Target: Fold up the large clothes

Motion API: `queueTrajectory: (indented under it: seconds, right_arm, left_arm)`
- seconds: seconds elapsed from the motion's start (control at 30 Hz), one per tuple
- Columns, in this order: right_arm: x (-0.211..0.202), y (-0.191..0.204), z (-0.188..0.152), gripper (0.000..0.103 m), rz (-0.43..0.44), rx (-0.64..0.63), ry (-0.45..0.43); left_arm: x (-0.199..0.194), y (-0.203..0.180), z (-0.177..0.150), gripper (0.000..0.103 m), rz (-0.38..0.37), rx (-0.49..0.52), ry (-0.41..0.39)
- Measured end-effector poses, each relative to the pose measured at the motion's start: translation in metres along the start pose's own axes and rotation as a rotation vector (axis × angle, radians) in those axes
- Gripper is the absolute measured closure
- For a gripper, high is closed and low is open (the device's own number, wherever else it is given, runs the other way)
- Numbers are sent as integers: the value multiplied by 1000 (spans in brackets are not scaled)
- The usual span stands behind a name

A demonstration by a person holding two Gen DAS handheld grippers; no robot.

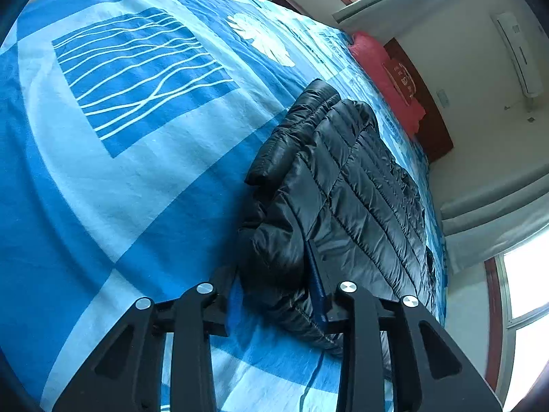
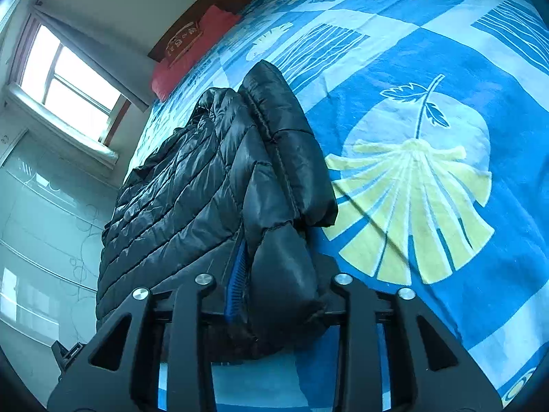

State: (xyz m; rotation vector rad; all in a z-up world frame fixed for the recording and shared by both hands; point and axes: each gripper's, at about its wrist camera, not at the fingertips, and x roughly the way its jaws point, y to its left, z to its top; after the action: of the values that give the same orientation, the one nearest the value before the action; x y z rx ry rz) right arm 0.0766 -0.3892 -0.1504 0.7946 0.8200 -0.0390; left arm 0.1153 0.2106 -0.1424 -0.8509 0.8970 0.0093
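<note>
A black quilted puffer jacket [image 1: 343, 189] lies folded into a long bundle on a bed with a blue patterned sheet [image 1: 137, 171]. In the left wrist view its near corner sits between the blue pads of my left gripper [image 1: 274, 292]. The jaws stand apart and the fabric lies loose between them. In the right wrist view the same jacket [image 2: 192, 178] has a folded sleeve end bulging between the fingers of my right gripper [image 2: 281, 285]. Those jaws are also parted, and the puffy cloth fills the gap. The jacket rests on the sheet [image 2: 411, 68].
A red pillow [image 1: 384, 79] leans on a dark wooden headboard [image 1: 435, 120] at the far end of the bed. The same pillow [image 2: 192, 51] appears in the right wrist view beside a bright window [image 2: 68, 82]. Wide stretches of sheet lie to either side of the jacket.
</note>
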Motion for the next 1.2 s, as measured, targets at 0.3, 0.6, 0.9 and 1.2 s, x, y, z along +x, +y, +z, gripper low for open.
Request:
queueTrajectory:
  seconds: [0.3, 0.6, 0.9, 1.2]
  right_arm:
    - [-22, -14, -5, 57, -14, 17, -11]
    - [-51, -21, -6, 55, -72, 19, -20]
    - [-80, 17, -4, 57, -215, -134, -98]
    - [-23, 101, -27, 66, -122, -330, 40]
  left_arm:
    - [-14, 12, -2, 59, -1, -24, -4]
    - [-37, 21, -6, 59, 18, -29, -10]
    - [-60, 34, 2, 59, 71, -22, -54]
    - [-48, 23, 15, 51, 61, -12, -35]
